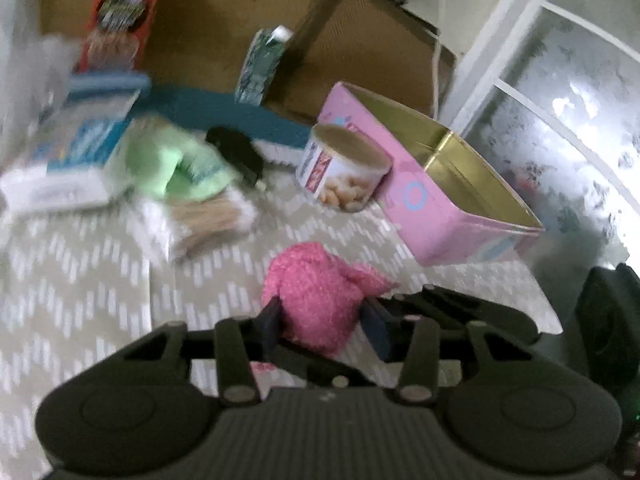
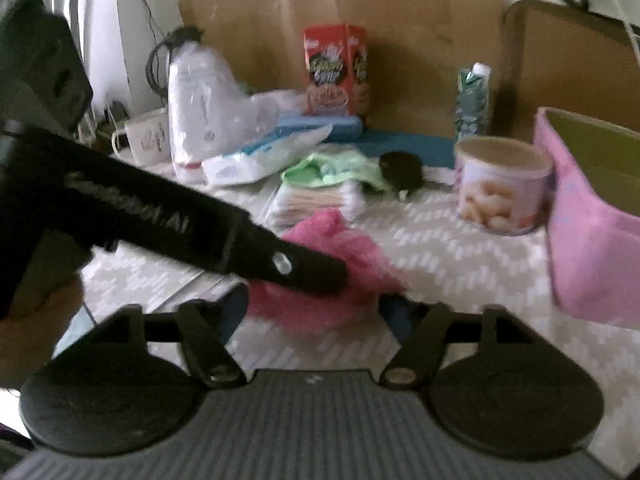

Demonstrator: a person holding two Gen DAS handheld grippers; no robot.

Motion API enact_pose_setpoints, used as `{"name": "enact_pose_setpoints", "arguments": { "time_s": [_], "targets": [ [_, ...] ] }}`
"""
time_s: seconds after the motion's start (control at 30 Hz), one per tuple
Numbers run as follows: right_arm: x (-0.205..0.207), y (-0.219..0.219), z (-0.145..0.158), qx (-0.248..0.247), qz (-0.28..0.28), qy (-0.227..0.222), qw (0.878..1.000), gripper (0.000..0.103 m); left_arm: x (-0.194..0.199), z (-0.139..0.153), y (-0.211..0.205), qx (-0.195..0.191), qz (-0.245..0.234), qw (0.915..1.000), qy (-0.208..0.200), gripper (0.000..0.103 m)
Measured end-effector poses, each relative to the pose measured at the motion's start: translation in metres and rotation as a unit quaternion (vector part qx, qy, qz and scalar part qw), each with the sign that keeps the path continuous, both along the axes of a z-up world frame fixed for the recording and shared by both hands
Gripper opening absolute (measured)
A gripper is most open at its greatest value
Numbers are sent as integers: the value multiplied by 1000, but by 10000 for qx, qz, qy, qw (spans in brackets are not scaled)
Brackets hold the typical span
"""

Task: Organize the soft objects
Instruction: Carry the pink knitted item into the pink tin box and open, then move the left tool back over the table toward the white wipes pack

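A fuzzy pink cloth (image 1: 316, 292) lies bunched on the chevron tablecloth. My left gripper (image 1: 324, 324) is shut on the pink cloth, a finger on each side. In the right wrist view the left gripper's black body (image 2: 168, 224) reaches in from the left over the same pink cloth (image 2: 340, 248). My right gripper (image 2: 316, 312) is open, its fingers either side of the cloth's near edge. A light green cloth (image 1: 176, 164) lies further back, also in the right wrist view (image 2: 332, 168). An open pink tin box (image 1: 440, 184) stands at the right.
A round snack can (image 1: 344, 168), a pack of cotton swabs (image 1: 208, 220), a small black object (image 1: 236, 152), a tissue pack (image 1: 80, 148), a red cereal box (image 2: 336, 72), a green carton (image 2: 474, 100) and a white mug (image 2: 148, 140) crowd the back of the table.
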State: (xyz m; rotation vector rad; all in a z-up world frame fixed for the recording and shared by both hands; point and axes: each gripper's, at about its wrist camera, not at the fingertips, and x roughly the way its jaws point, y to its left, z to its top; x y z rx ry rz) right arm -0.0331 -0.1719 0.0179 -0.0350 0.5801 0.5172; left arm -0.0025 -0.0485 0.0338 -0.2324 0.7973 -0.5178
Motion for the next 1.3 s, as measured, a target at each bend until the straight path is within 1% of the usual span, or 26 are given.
{"name": "enact_pose_setpoints", "arguments": {
  "time_s": [0.07, 0.17, 0.23, 0.33, 0.4, 0.47, 0.53, 0.57, 0.63, 0.67, 0.7, 0.73, 0.77, 0.8, 0.87, 0.9, 0.97, 1.07, 1.13, 1.17, 1.2, 1.27, 1.3],
  "targets": [
    [-6, -7, 4, 115, -112, -225, 9996, 55, 0, 15, -8, -46, -207, 9995, -240, 42],
    [-19, -28, 18, 250, -486, -793, 9954, 55, 5, 40, -31, -98, -564, 9962, -659, 43],
    [-26, -43, 30, 197, -860, -1236, 9884, 55, 11, 55, -57, -85, -798, 9929, -878, 43],
    [-28, -68, 41, 13, -1433, -1649, 9759, 55, 26, 66, -101, -2, -1141, 9868, -1147, 43],
    [-25, -87, 46, -75, -1796, -1714, 9687, 55, 37, 64, -127, -21, -1296, 9842, -1206, 43],
    [-17, -108, 48, -90, -2125, -1606, 9638, 55, 47, 59, -149, -45, -1388, 9831, -1193, 45],
    [-10, -128, 45, -123, -2412, -1492, 9589, 56, 59, 51, -170, 28, -1384, 9843, -1093, 56],
    [-5, -134, 42, -172, -2563, -1421, 9560, 59, 62, 46, -177, 87, -1309, 9859, -1038, 64],
    [-1, -144, 38, -242, -2892, -1319, 9478, 66, 66, 38, -183, 261, -1108, 9885, -1000, 67],
    [0, -146, 36, -242, -3008, -1304, 9444, 72, 64, 36, -181, 329, -1045, 9890, -998, 71],
    [-1, -149, 36, -212, -3097, -1327, 9413, 78, 60, 35, -176, 334, -970, 9891, -1054, 79],
    [-4, -151, 35, -176, -3144, -1365, 9393, 80, 55, 36, -169, 295, -907, 9887, -1160, 85],
    [-6, -150, 35, -157, -3158, -1411, 9381, 82, 49, 39, -160, 269, -832, 9876, -1305, 95],
    [-8, -150, 35, -152, -3158, -1479, 9371, 83, 41, 41, -148, 251, -720, 9856, -1510, 98],
    [-11, -144, 35, -179, -3141, -1625, 9352, 84, 25, 46, -118, 233, -482, 9812, -1852, 98],
    [-13, -139, 35, -183, -3107, -1691, 9352, 84, 17, 46, -101, 222, -346, 9801, -1943, 98],
    [-18, -127, 36, -179, -2986, -1821, 9367, 84, 4, 42, -63, 194, -1, 9796, -2000, 98],
    [-24, -103, 39, -110, -2661, -1976, 9434, 84, -11, 26, -2, 405, 805, 9781, -1876, 98],
    [-22, -83, 42, -65, -2278, -2031, 9523, 84, -15, 13, 33, 589, 1262, 9766, -1642, 98],
    [-19, -72, 43, -42, -2063, -2004, 9577, 84, -17, 6, 51, 709, 1508, 9739, -1539, 97],
    [-15, -61, 44, 12, -1805, -1921, 9646, 84, -19, -2, 67, 871, 1815, 9691, -1427, 97],
    [-2, -38, 46, 197, -1267, -1610, 9786, 84, -19, -12, 95, 1016, 2241, 9606, -1294, 97],
    [7, -26, 46, 287, -1020, -1423, 9841, 84, -17, -17, 108, 1016, 2459, 9564, -1202, 94]
  ]
}}
